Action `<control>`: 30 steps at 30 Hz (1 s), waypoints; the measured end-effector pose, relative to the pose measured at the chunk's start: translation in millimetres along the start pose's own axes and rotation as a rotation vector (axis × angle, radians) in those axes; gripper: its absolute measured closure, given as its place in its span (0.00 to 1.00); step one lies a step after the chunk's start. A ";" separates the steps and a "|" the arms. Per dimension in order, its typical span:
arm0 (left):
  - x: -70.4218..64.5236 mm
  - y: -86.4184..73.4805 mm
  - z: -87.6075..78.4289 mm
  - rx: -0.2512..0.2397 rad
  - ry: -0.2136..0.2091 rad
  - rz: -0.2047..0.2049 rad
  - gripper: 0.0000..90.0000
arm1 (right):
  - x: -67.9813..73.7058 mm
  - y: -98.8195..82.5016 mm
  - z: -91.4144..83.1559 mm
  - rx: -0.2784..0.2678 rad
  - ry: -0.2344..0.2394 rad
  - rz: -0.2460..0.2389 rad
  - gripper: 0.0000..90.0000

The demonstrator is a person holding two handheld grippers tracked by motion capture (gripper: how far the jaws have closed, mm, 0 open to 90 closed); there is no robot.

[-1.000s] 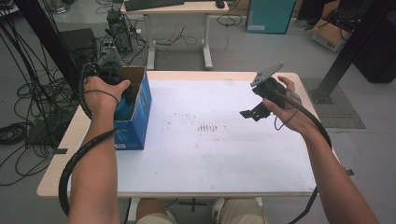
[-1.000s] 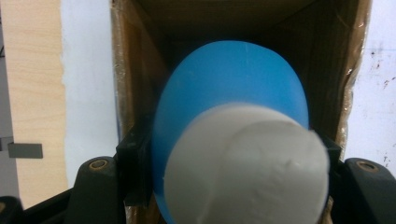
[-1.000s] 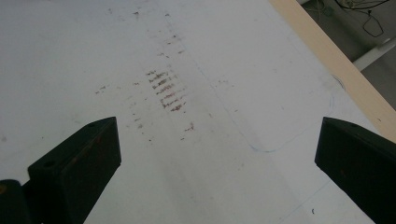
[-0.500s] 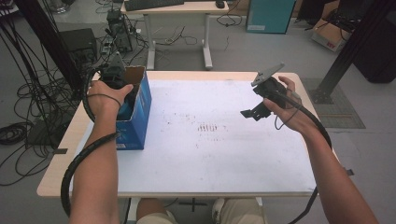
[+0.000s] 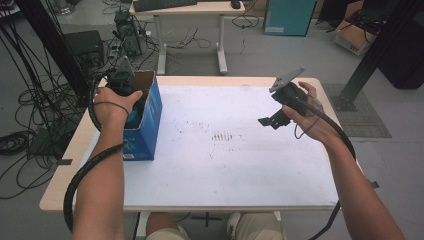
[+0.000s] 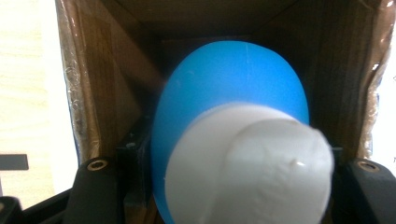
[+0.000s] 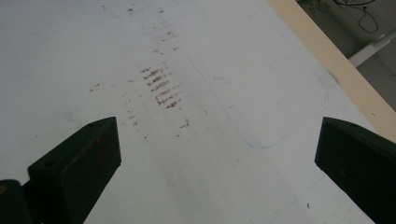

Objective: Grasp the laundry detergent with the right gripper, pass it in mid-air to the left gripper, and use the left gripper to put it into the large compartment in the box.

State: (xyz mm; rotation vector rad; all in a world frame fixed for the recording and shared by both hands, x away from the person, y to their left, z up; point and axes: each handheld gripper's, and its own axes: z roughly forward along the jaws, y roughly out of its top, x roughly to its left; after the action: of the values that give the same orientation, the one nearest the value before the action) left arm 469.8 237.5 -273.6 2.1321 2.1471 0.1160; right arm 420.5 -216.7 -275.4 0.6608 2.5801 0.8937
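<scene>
An open blue cardboard box (image 5: pixel 150 120) stands at the table's left edge. My left gripper (image 5: pixel 134 106) reaches down into it from above. In the left gripper view, my left gripper (image 6: pixel 232 186) is shut on a blue rounded bottle (image 6: pixel 233 79) with a white cap (image 6: pixel 252 163) that points at the camera, inside the box's brown walls (image 6: pixel 107 84). My right gripper (image 5: pixel 270 122) hovers over the right side of the white table (image 5: pixel 225 170). Its jaws stand wide open (image 7: pixel 217 154) with nothing between them.
Brown scuff marks (image 5: pixel 222 136) (image 7: pixel 161 86) sit mid-table. The table's right edge (image 7: pixel 327 70) is close to the right gripper. Behind the table stand a desk (image 5: pixel 190 10), cables on the floor (image 5: pixel 30 115), a teal cabinet (image 5: pixel 287 17) and a black post (image 5: pixel 375 55).
The left hand has shifted slightly at the box, with the gripper's top now showing above the rim. The right hand has kept still.
</scene>
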 end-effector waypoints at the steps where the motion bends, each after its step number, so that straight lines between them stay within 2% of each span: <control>1: -0.2 0.0 0.1 0.000 0.000 0.001 0.40 | 1.5 0.2 -0.3 0.006 -0.001 0.018 0.00; 2: -0.4 0.1 0.2 0.001 0.000 0.002 0.40 | 0.3 1.2 0.0 0.005 0.000 -0.004 0.00; 5: -0.8 0.3 0.4 0.002 -0.003 0.004 0.40 | 0.8 3.0 -0.2 0.003 0.000 -0.008 0.00; 6: -0.7 0.3 0.5 0.002 -0.003 0.004 0.40 | 2.3 3.3 -1.1 0.009 -0.002 0.009 0.00; 7: -0.6 0.3 0.7 0.001 -0.006 0.004 0.40 | 1.4 4.0 -1.1 0.002 -0.004 -0.004 0.00; 8: -0.5 0.3 0.8 0.000 -0.006 0.004 0.40 | 2.3 4.3 -2.3 0.012 -0.004 0.009 0.00; 10: -0.6 0.3 0.9 0.001 -0.007 0.005 0.40 | 1.7 4.9 -2.7 0.005 -0.009 0.003 0.00; 11: -0.7 0.4 0.9 0.001 -0.007 0.005 0.40 | 0.0 5.3 -2.6 0.001 -0.008 -0.015 0.00; 12: -0.8 0.4 0.9 0.002 -0.007 0.006 0.40 | 1.3 5.3 -3.3 0.008 -0.010 0.005 0.00; 14: -1.1 0.6 0.8 0.004 -0.007 0.007 0.40 | 1.5 5.6 -3.8 0.011 -0.009 0.013 0.00; 16: -1.3 0.8 0.9 0.004 -0.005 0.010 0.40 | 0.3 6.2 -3.6 0.009 -0.010 -0.006 0.00; 17: -1.4 0.9 0.8 0.005 -0.005 0.011 0.40 | 1.2 6.3 -4.0 0.012 -0.010 0.007 0.00; 18: -1.5 0.9 0.9 0.005 -0.005 0.011 0.40 | -0.1 6.6 -3.7 0.007 -0.009 -0.009 0.00; 19: -1.6 1.0 0.9 0.006 -0.004 0.012 0.40 | 1.4 7.1 -4.6 0.020 -0.009 0.007 0.00; 21: -1.8 1.0 0.7 0.010 -0.005 0.016 0.40 | 1.6 7.4 -4.9 0.018 -0.012 0.010 0.00; 30: -1.4 0.2 0.9 0.005 -0.005 0.013 0.40 | 0.7 6.6 -5.1 0.013 -0.011 0.001 0.00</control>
State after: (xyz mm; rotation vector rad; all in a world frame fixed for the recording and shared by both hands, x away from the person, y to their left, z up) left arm 470.2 236.1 -274.4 2.1465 2.1332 0.1063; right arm 419.7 -214.3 -267.4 0.6680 2.5782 0.8724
